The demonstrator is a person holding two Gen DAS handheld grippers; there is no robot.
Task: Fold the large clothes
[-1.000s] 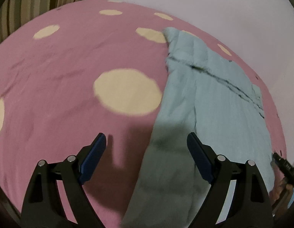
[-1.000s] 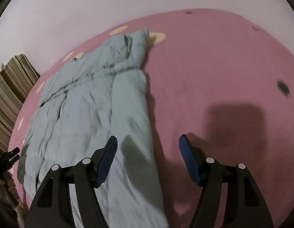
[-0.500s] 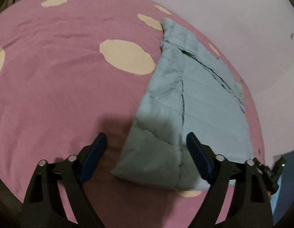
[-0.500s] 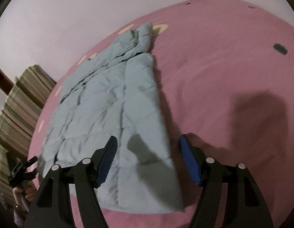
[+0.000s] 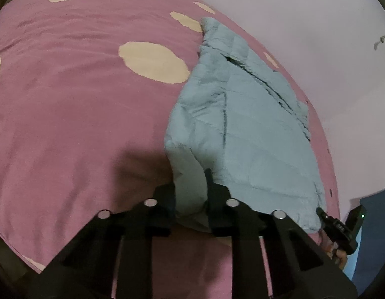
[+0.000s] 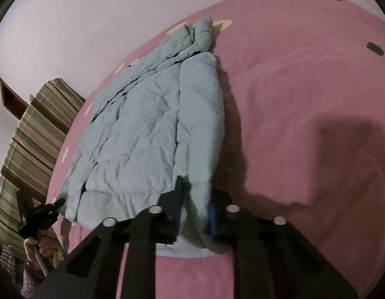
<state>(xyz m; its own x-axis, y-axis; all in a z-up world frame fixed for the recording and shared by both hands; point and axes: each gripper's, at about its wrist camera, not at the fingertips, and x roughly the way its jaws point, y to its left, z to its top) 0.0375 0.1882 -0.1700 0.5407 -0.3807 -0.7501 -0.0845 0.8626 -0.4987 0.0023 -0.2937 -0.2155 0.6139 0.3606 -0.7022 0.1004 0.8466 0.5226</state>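
Jacket (image 5: 252, 129), pale blue and quilted, lies flat on the pink bed cover (image 5: 75, 114) with cream spots. Left gripper (image 5: 190, 194) has its fingers closed on the hem's left corner; right gripper (image 6: 193, 211) has its fingers clamped on the hem's right corner, beside the folded sleeve.

Jacket hem: the near corners of the puffer jacket (image 5: 244, 129) are hidden between the closed fingers of the left claw (image 5: 190, 186) and, in the right wrist view, the right claw (image 6: 194, 199).
Bed cover: the pink bed cover (image 5: 75, 114) is cut off at the lower and left frame edges.
Hand: the person's hand (image 6: 44, 243) at lower left of the right wrist view is partly hidden behind the other claw's body.
Striped fabric: the striped fabric (image 6: 30, 137) runs off the left edge.
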